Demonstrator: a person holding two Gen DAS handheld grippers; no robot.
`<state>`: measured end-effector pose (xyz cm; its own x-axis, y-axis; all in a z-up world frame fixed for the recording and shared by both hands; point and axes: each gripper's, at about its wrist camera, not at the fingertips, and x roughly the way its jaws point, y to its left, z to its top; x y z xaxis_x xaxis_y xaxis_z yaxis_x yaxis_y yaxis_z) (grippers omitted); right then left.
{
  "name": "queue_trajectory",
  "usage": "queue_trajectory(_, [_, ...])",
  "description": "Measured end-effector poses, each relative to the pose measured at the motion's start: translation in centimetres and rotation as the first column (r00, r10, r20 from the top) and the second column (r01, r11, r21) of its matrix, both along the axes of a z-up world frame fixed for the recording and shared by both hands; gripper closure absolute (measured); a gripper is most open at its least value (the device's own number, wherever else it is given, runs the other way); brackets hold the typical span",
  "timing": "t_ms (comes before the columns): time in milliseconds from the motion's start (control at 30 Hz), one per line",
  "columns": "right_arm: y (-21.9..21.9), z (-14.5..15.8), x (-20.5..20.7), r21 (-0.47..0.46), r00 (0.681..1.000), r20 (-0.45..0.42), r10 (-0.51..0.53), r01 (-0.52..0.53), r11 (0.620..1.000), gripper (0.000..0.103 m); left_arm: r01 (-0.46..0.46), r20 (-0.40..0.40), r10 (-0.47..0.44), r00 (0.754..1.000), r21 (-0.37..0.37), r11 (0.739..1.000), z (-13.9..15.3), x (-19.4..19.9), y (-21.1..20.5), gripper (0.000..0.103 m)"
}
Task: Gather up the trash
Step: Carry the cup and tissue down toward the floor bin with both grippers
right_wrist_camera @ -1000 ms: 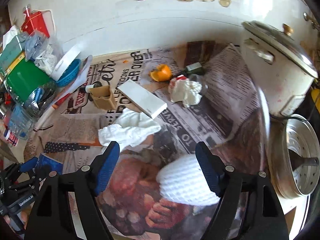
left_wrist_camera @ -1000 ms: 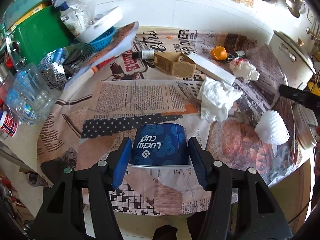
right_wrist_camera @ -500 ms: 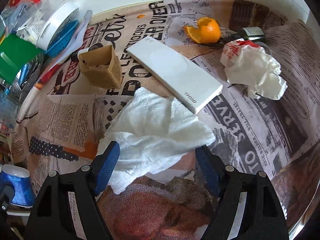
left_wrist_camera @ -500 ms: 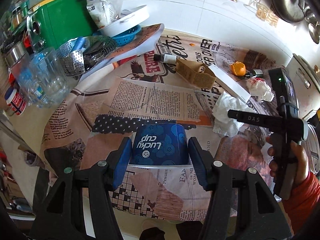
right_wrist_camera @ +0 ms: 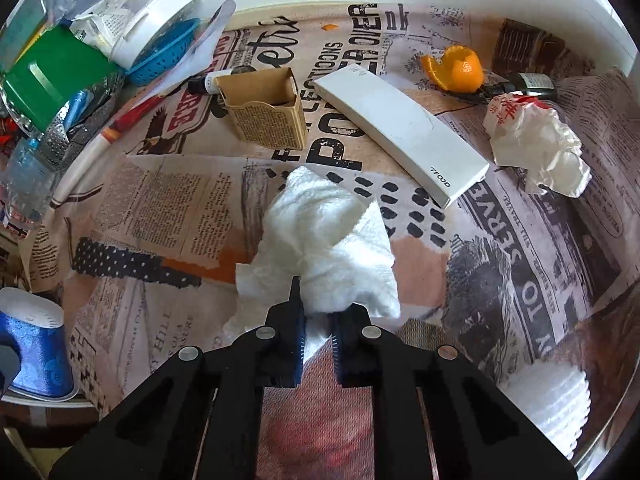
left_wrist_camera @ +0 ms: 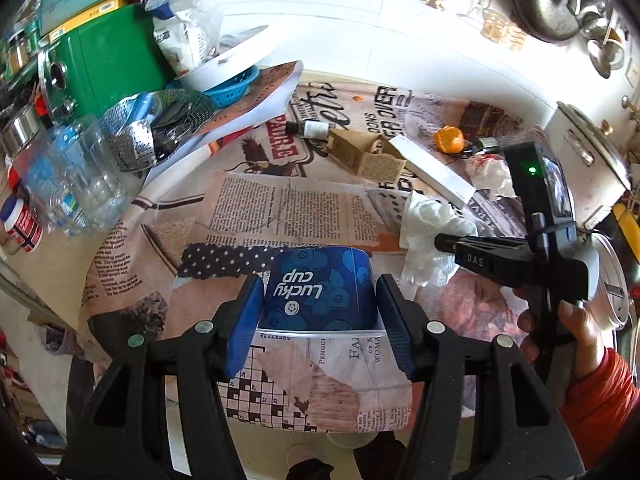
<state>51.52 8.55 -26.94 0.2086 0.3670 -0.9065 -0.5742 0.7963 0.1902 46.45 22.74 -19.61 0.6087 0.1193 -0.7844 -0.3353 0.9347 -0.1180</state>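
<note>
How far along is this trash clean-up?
Early, with no bin in view. The left gripper clamps an upturned blue paper cup; the right gripper pinches a white crumpled tissue. Orange peel, crumpled wrapper, brown carton and white foam sleeve remain.

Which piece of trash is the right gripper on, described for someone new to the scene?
On the newspaper-covered table, look near the middle, just in front of the long flat white box. The soft white paper towel lies there, pinched in the right gripper jaws. Unlike the crumpled wrapper with red print beside the orange peel, it is plain and unprinted.
</note>
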Motion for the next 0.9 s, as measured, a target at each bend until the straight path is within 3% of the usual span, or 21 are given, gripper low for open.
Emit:
queue_trajectory(433, [-6.6,11.2,-9.3,0.196,0.97,0.15,-0.193,0.162,0.967,0.093,0.224,0.111,-0.23,0.967,0.065,0.973,5.4,-5.2,-3.2,0.046])
queue_trajectory(733, [-13.2,16.3,-14.9,0.276,0.937,0.234,-0.26,0.192,0.942,0.093,0.278,0.167,-0.285,0.944,0.065,0.959,7.9,-10.0,-8.3,0.046])
queue_trajectory(900, [-16.6,17.4,-17.6,0.301,0.93,0.259,-0.261,0.179,0.937,0.093,0.273,0.183,-0.281,0.942,0.068,0.96,8.4,-12.8,-12.1,0.046])
